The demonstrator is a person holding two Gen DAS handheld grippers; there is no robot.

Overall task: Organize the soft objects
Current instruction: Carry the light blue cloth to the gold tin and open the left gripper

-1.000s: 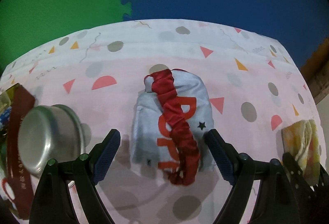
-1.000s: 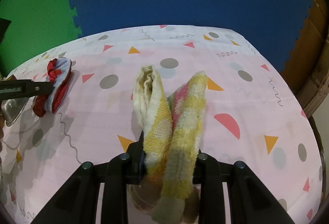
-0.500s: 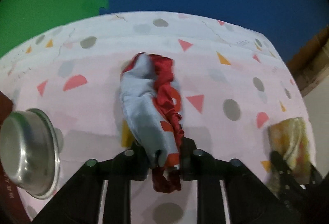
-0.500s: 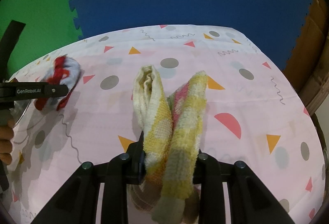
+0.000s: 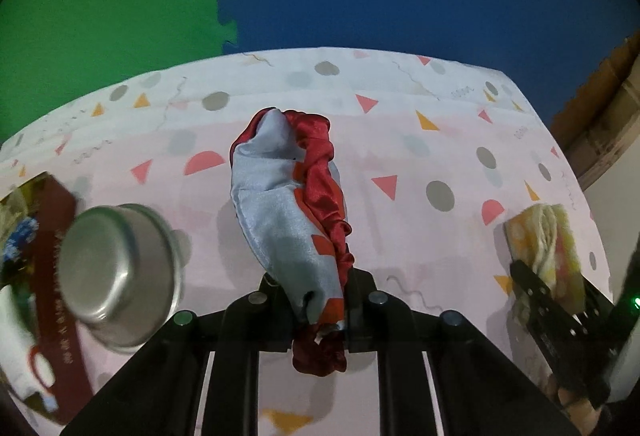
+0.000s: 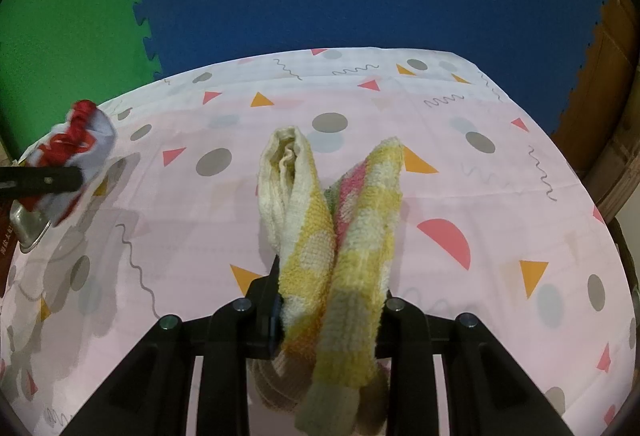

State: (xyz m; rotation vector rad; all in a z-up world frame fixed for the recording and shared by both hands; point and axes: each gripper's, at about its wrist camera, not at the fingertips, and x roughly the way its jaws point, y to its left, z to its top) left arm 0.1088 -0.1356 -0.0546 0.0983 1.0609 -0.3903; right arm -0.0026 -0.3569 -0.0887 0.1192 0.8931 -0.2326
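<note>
Nearest the cameras, the left gripper has just closed and pinches a red-and-grey satin pouch raised off the tablecloth, while the right gripper clamps a folded yellow checked towel. Further off stands a steel bowl. Judging by this, both soft items are picked up but neither is yet put away.

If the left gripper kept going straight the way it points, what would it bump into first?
Probably the pink patterned tablecloth. The left gripper tilts down toward it, shut on the blue and red cloth, which would likely touch first. The metal bowl sits off to the side.
</note>
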